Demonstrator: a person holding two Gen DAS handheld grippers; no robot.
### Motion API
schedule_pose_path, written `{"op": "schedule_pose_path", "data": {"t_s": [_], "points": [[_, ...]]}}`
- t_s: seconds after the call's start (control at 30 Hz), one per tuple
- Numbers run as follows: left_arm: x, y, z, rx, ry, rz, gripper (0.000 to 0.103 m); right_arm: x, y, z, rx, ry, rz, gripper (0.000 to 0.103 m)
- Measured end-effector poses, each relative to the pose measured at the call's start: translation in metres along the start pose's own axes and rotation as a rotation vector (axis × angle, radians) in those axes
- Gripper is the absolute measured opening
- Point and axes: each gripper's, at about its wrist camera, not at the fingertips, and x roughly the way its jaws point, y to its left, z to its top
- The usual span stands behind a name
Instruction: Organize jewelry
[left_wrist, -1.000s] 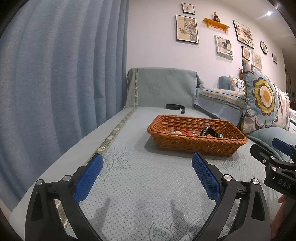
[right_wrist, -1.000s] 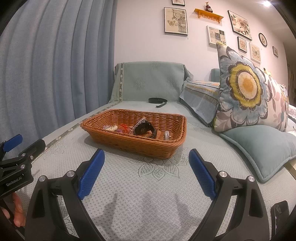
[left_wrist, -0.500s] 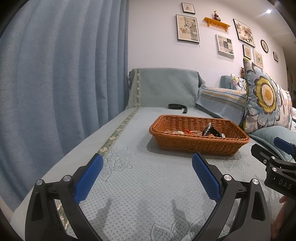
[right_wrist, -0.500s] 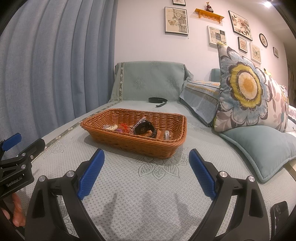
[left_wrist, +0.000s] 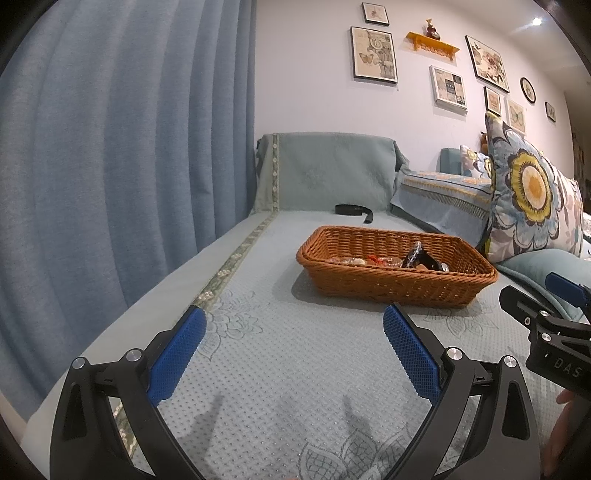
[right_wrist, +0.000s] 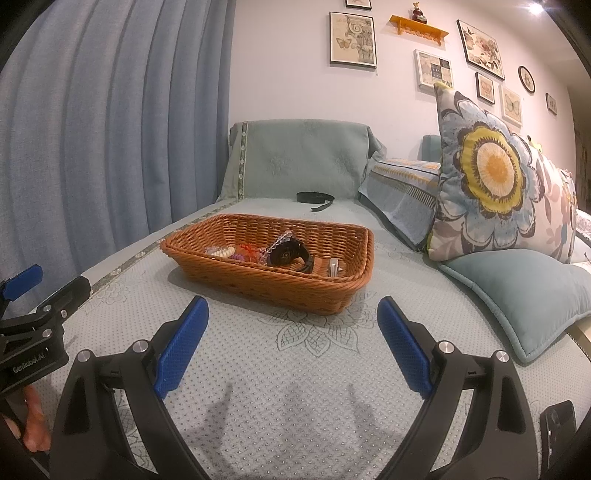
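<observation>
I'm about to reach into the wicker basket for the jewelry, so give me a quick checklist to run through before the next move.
1. Right gripper open and holding nothing: ok.
2. Left gripper open and holding nothing: ok.
3. Wicker basket flat on the sofa cover, ahead of both grippers: ok.
4. Items reachable from above: black watch, clear bead bracelet leaning on it, silver clip lying apart: ok.
5. Cream and red pieces separable: cannot tell, they lie bunched.
6. Path from right gripper to basket free of obstacles: ok.
7. A place to sort the jewelry into: cannot tell, none in view.
</observation>
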Motion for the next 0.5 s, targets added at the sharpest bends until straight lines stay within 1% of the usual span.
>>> {"op": "schedule_pose_path", "data": {"t_s": [0.4, 0.5], "points": [[-0.002, -0.003, 0.0002, 0.019, 0.003, -0.021, 0.095, -0.0008, -0.0028, -0.0004, -0.005, 0.001, -0.001, 0.088], [-0.0048, -0.0056, 0.0001, 0.033, -0.011, -0.017, 0.095, -0.0001, -0.0025, 0.0004, -0.007, 0.002, 0.0, 0.088]]}}
